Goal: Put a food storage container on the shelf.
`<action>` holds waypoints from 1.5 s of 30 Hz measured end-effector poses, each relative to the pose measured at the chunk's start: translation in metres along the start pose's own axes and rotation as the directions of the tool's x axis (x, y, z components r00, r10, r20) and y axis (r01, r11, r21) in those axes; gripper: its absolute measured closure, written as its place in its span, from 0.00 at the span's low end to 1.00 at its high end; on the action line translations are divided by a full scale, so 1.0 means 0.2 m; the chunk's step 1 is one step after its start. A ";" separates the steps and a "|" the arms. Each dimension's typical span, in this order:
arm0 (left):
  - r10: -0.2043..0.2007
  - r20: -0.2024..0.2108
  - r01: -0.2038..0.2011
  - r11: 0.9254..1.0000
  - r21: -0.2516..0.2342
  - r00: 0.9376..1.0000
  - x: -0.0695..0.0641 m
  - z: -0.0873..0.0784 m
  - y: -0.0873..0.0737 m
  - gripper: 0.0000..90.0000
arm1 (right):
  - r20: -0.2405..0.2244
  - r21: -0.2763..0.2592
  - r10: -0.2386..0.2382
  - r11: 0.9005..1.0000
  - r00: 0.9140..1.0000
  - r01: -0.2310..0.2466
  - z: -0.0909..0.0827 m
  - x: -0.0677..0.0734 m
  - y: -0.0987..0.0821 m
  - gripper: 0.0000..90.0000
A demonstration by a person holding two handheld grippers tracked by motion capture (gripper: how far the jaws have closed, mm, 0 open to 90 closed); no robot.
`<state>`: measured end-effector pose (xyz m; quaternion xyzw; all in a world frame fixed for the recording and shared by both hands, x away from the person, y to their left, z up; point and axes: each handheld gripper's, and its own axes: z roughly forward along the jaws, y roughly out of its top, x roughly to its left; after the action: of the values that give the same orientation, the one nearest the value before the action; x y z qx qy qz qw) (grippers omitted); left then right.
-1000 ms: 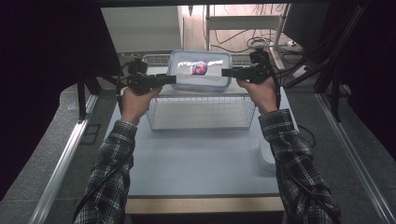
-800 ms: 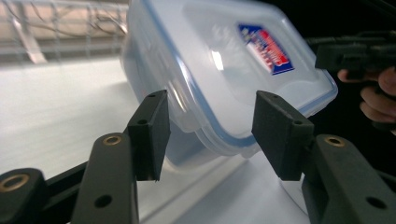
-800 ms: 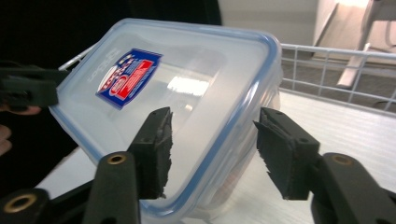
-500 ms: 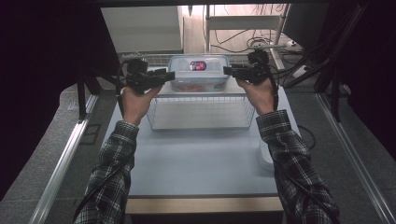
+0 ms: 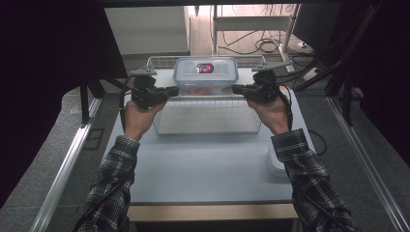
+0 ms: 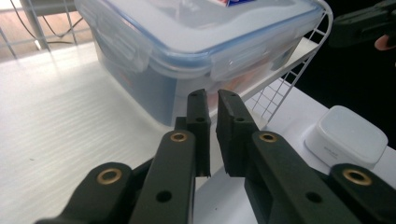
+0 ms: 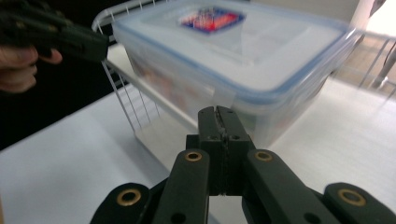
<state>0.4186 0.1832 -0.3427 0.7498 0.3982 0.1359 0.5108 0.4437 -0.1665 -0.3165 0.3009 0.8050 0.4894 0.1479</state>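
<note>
High view first, working from the left edge of the desk (image 5: 203, 169) across. Our left gripper (image 5: 170, 90) sits at the left end of the plastic container (image 5: 205, 72); its jaws have just been closing and now stand nearly pressed together. In the left gripper view, only a thin slit remains between the fingers (image 6: 201, 116), with nothing in it. Their tips come right up to the clasp on the container's end wall (image 6: 233, 65), though we cannot tell whether they touch it.

The container itself, lid on with a red and blue label (image 5: 205, 67), rests on the wire basket (image 5: 208, 118) toward the far edge of the desk, roughly centred between both hands (its contents look reddish, no more than that can be said).

At the right end, our right gripper (image 5: 236, 89) has also just been closing, and its jaws are pressed flat together, empty, in the right gripper view (image 7: 219, 116), just below the clasp (image 7: 224, 95). A small white box (image 5: 275, 162) lies near the desk's right edge.

We judge the risk to be this: two closed tips pushing inward from opposite ends give no real grip. Uneven pressure could skew the container on the wires, tip it off the basket, or pop a clasp.
</note>
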 end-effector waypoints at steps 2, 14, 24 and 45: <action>-0.002 -0.001 0.002 1.000 0.001 1.000 0.01 0.01 0.00 0.94 | -0.008 0.009 0.008 1.000 1.000 -0.008 0.03 -0.01 -0.01 0.99; -0.016 -0.002 0.016 1.000 0.010 1.000 0.04 0.06 0.01 0.91 | 0.021 0.010 0.026 1.000 0.999 -0.026 0.07 -0.06 -0.01 0.99; -0.013 0.019 0.013 1.000 -0.009 1.000 0.02 0.04 -0.01 0.88 | 0.017 0.007 0.034 0.999 0.999 -0.034 0.07 -0.06 -0.01 0.97; 0.104 0.013 -0.104 0.995 0.005 0.995 -0.15 -0.06 -0.25 0.52 | -0.051 0.032 -0.031 0.999 0.998 0.033 -0.04 0.09 -0.21 0.53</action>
<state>0.3684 0.1772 -0.3747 0.7718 0.3558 0.1563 0.5034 0.4116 -0.1754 -0.3482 0.2780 0.8210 0.4812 0.1306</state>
